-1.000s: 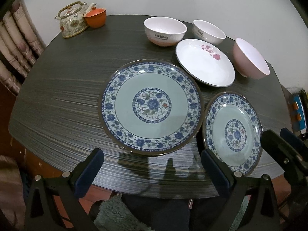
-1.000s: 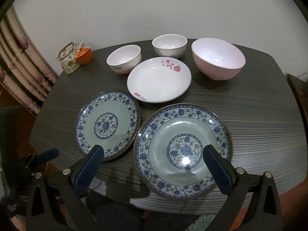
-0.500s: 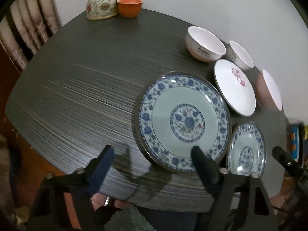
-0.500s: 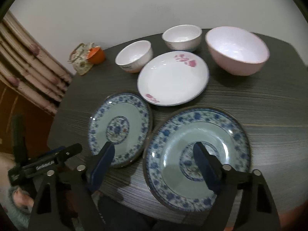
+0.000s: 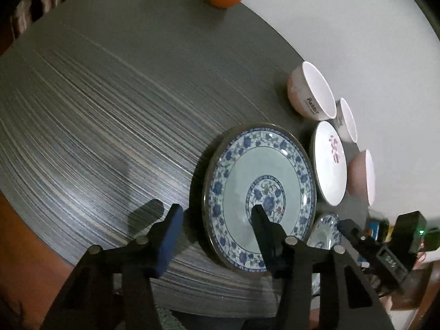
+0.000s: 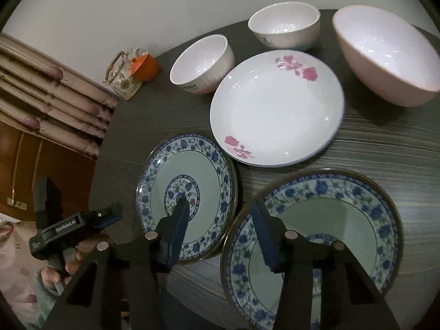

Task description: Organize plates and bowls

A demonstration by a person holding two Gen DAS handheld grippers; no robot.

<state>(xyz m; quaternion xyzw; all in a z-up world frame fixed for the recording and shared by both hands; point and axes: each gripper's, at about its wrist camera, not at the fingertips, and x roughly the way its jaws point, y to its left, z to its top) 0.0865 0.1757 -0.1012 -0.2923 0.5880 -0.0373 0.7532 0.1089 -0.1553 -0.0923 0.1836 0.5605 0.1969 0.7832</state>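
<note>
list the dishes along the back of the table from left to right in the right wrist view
teapot → orange cup → lettered white bowl → second white bowl → pink bowl

Dark striped table [image 6: 385, 151] with plates [image 6: 275, 110], bowls [image 6: 200, 63], teapot [image 6: 123, 77].

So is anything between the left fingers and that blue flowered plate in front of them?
Nothing visible. The left gripper has just been closing, its fingers astride the rim of the blue plate: one over the table, one over the plate. They do not yet pinch it.
</note>
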